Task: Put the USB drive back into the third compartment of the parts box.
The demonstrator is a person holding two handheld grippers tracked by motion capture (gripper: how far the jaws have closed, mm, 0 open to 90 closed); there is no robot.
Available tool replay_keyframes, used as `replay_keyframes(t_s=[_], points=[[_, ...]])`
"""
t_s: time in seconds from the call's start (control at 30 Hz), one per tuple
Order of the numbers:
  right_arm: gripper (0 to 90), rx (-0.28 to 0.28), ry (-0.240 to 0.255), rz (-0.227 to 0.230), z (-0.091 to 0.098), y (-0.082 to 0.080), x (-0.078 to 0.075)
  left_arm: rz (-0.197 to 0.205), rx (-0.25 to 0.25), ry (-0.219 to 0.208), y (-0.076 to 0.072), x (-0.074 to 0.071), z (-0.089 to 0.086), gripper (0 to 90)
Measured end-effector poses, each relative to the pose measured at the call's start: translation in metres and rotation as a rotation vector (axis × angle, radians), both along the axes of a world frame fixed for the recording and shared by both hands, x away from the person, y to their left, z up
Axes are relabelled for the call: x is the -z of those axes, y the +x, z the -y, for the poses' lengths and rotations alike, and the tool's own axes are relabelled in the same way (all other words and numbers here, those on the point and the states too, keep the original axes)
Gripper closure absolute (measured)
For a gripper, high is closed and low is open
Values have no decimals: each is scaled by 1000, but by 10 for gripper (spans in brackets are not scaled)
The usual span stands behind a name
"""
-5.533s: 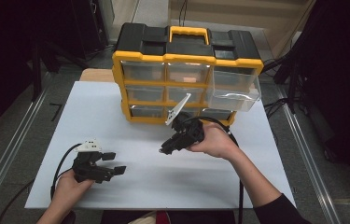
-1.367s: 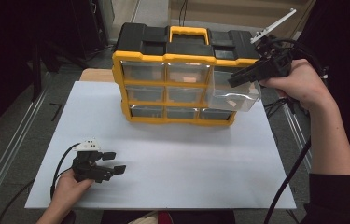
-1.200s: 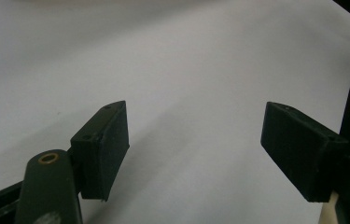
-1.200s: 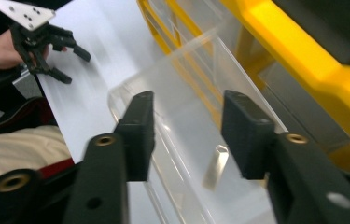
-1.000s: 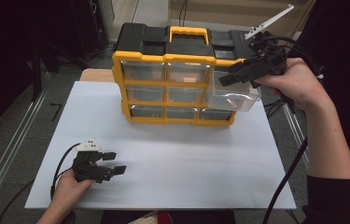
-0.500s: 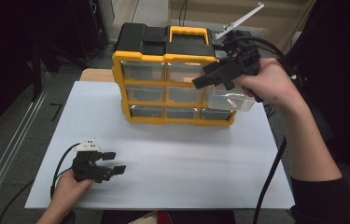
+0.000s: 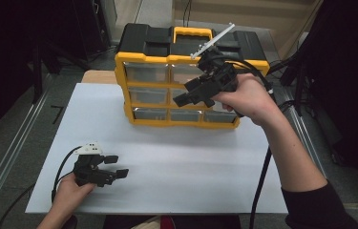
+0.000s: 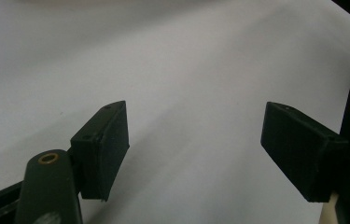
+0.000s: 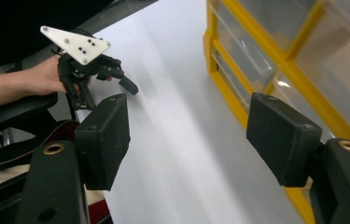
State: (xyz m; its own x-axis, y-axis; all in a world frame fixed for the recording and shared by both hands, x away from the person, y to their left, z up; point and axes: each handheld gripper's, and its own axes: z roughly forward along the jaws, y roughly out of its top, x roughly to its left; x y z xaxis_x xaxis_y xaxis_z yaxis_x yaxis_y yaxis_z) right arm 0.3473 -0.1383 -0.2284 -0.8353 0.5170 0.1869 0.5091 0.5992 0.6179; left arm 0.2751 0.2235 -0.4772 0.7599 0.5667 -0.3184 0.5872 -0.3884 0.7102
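Since a second ago your right gripper [image 7: 182,99] has swung leftward across the yellow drawer organizer [image 7: 149,117], whose drawer fronts sit just behind its wide, empty jaws. Left gripper [image 7: 115,166]: unmoved, open on the white sheet [image 7: 191,162]. Left gripper view: jaws wide, nothing between. Right gripper view: organizer beside the right jaw, empty.

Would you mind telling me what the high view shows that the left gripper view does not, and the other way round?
The high view alone shows the yellow drawer organizer with its black lid and handle, the right gripper held in front of its drawers with jaws apart and nothing between them, and both forearms. The left gripper view alone shows the left gripper from close behind, its two black pads wide apart with nothing between them. Both show the white sheet on the table.
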Motion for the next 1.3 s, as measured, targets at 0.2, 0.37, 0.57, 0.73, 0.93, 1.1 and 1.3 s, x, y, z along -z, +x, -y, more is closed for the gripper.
replay_keyframes(t_s=[0.2,0.37,0.57,0.73,0.93,1.1,1.3], points=[[286,-29,-2,0,-16,-4,15,2,1,1,0,0,0,245],[286,-40,-18,-2,-28,-8,29,1,2,1,0,0,0,245],[286,-70,-29,-5,-37,-11,46,3,-2,-1,0,0,0,244],[283,-83,-28,26,-43,-16,60,4,0,0,0,0,0,244],[280,-100,-48,14,-46,-18,82,4,0,-2,0,0,0,244],[281,-103,-35,4,-43,-17,100,3,-2,-4,0,0,0,244],[282,-113,-23,-12,-43,-21,120,3,-2,-4,0,0,0,244]])
